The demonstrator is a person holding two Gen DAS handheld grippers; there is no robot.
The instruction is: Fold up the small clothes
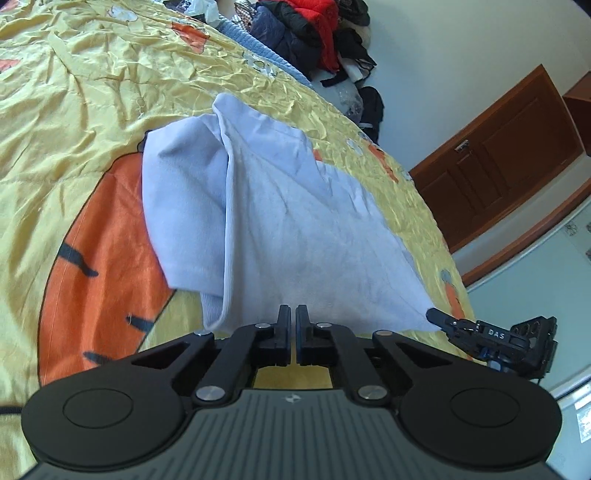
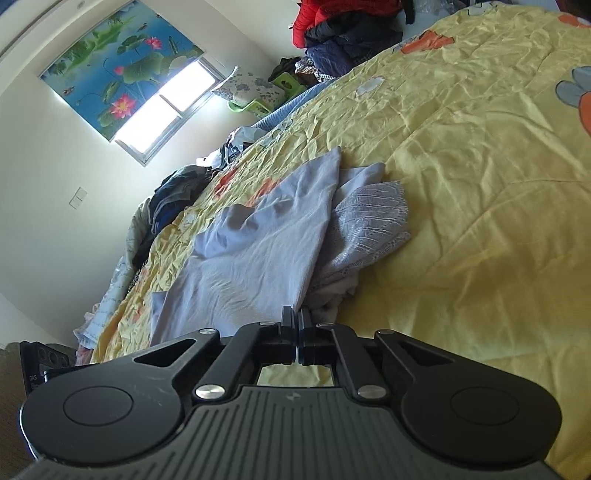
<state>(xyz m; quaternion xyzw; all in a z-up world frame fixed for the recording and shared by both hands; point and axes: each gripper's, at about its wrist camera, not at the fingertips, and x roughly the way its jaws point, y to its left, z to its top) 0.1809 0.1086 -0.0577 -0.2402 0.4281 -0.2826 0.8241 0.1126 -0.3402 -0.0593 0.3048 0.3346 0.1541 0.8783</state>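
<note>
A small pale lilac-white garment [image 1: 295, 229] lies on the yellow bedspread [image 1: 92, 110], partly lifted at its near edge. My left gripper [image 1: 294, 314] is shut on that near edge. My right gripper [image 1: 432, 315] shows at the right in the left wrist view, pinching the garment's right corner. In the right wrist view the right gripper [image 2: 296, 314] is shut on the garment [image 2: 258, 258], which stretches away from it. A ribbed lacy white part [image 2: 369, 225] bunches to its right.
A heap of dark and red clothes [image 1: 310, 33] sits at the bed's far end. A brown wooden door [image 1: 498, 158] stands to the right. More crumpled clothes [image 2: 177, 192] lie on the bed's left edge under a window [image 2: 166, 114].
</note>
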